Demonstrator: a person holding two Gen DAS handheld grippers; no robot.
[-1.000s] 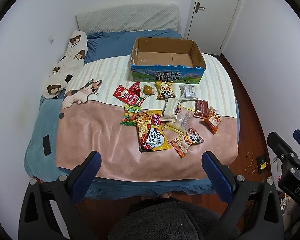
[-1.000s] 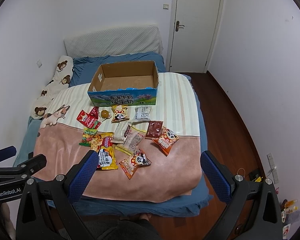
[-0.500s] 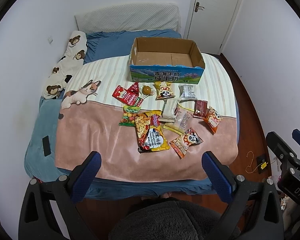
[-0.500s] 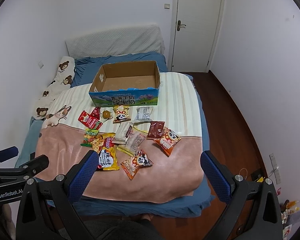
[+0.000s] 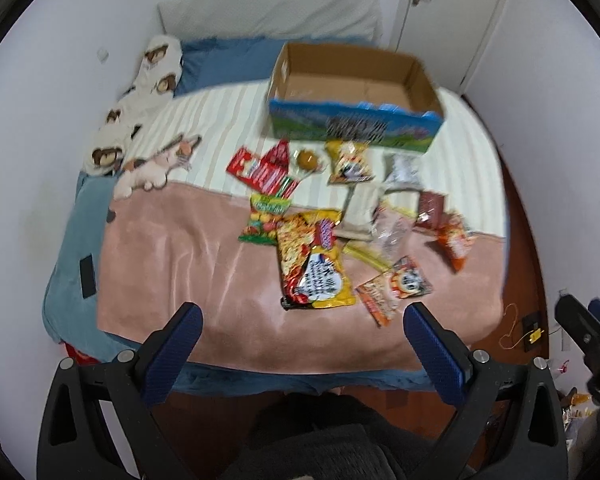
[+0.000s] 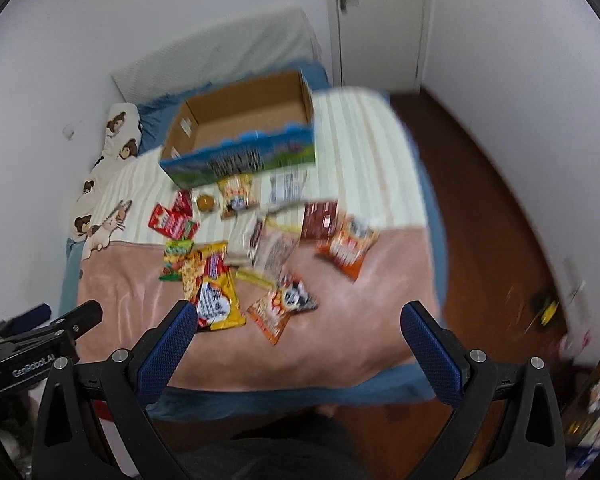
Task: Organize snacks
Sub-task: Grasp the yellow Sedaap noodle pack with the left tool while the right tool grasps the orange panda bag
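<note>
Several snack packets lie scattered on the bed: a large yellow noodle bag (image 5: 314, 262) (image 6: 214, 284), an orange panda packet (image 5: 394, 286) (image 6: 282, 304), a red packet (image 5: 260, 168) (image 6: 172, 218) and others. An empty cardboard box (image 5: 354, 92) (image 6: 240, 132) with a blue printed front stands behind them. My left gripper (image 5: 300, 346) is open and empty, above the bed's near edge. My right gripper (image 6: 296, 342) is open and empty too, short of the snacks. Both views are blurred.
The bed has a pink blanket (image 5: 188, 264) over a striped sheet, with a bear-print pillow (image 5: 140, 108) and a cat print at the left. A black phone (image 5: 87, 276) lies at the left edge. A wood floor (image 6: 492, 200) and a white door (image 6: 380, 20) are at the right.
Both grippers have moved forward and down toward the bed, so the snacks look larger. The right view has tilted and swung left. Nothing on the bed has moved.
</note>
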